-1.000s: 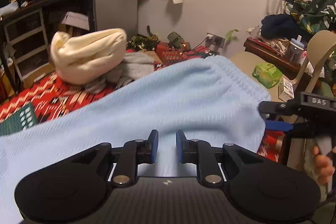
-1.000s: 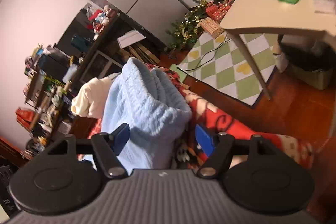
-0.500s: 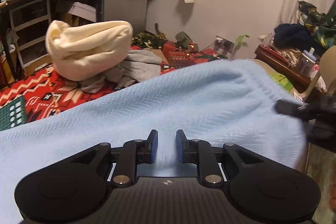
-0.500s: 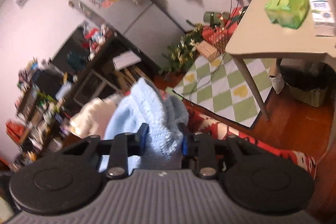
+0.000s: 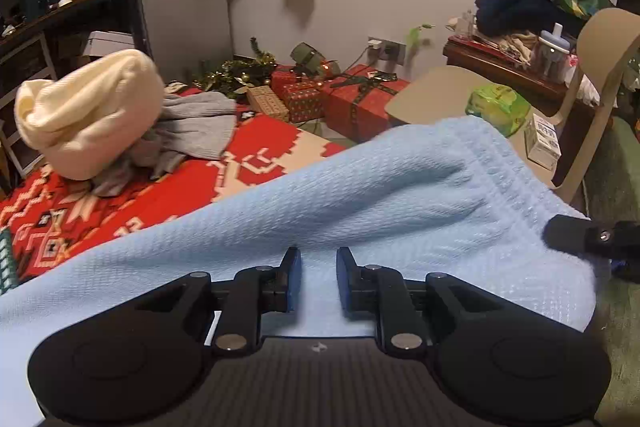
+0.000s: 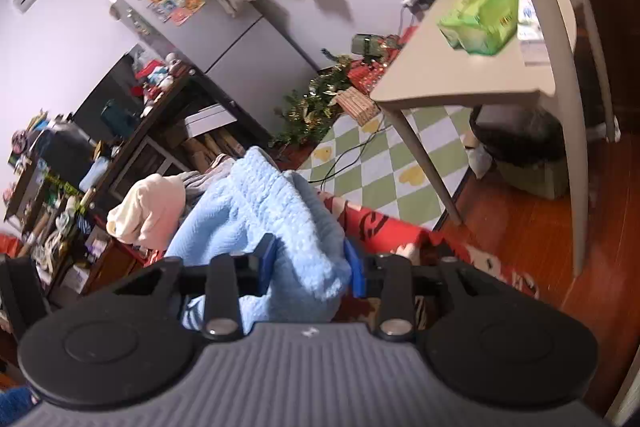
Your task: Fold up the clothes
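Left wrist view, nearest: left gripper [image 5: 318, 263] at bottom centre, narrow-set as a second ago, clenched on the light blue garment [image 5: 360, 195], whose fabric fills the slot between the blue pads. Beyond the fingers, stretched in a broad band from lower left to the right edge, sagging lower in the frame than half a second ago. At the right edge, one black finger of the right gripper [image 5: 580, 237] lying against the hemmed corner.

Now uncovered past that band: more of the red patterned blanket [image 5: 256, 155], with the cream bundle [image 5: 88, 115] and grey knit [image 5: 196, 127] at left centre. Farther still, the red gift boxes [image 5: 360, 99] and the beige chair [image 5: 432, 87] with the green packet [image 5: 496, 103], half hidden a moment before.

Right wrist view, nearest: right gripper [image 6: 308, 259] at bottom centre, gripping a thick bunch of the same blue fabric [image 6: 256, 211], pads touching it on both sides. Wide apart a second ago, then pinched tight, jaws just lately opening again, cloth between them. Behind, cream bundle at left, chair seat [image 6: 460, 75] in the upper right.
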`<control>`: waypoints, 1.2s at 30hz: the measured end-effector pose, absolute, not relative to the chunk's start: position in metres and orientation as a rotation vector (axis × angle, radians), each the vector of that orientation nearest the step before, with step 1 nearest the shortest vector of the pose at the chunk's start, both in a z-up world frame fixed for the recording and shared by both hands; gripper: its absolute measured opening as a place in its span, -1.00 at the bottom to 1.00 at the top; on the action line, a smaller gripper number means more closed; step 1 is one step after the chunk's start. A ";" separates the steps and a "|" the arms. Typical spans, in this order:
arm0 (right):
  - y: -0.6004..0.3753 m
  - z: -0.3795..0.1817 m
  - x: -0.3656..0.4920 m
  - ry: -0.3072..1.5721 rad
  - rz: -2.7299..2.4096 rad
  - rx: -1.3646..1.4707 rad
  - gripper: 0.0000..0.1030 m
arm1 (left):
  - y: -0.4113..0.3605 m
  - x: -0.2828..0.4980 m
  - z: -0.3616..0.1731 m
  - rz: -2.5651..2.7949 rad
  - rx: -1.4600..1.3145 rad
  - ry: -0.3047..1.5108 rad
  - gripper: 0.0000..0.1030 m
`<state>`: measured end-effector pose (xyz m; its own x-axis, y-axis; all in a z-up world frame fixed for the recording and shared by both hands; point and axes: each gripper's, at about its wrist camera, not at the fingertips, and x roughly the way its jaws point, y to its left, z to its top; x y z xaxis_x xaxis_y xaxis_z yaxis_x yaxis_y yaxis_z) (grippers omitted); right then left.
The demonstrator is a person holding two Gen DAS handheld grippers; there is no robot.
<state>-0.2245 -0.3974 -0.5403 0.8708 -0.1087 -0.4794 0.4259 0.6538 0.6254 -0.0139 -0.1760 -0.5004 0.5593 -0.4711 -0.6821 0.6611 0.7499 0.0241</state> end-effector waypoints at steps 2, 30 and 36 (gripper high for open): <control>-0.399 -0.532 -0.230 0.424 -0.322 0.742 -0.18 | -0.167 -0.014 -0.494 -0.668 0.302 0.689 -0.63; -0.368 -0.511 -0.058 0.741 -0.154 0.289 -1.00 | -0.194 0.030 -0.521 -0.696 0.171 0.785 -0.75; -0.361 -0.505 -0.039 0.864 -0.122 0.179 -1.00 | -0.180 0.041 -0.521 -0.690 0.011 0.890 -0.76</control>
<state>-0.0386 -0.3611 -0.5052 0.6435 -0.0338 -0.7647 0.1784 0.9781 0.1068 0.0411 -0.1804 -0.5214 0.4306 -0.5486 -0.7167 0.5574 0.7862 -0.2669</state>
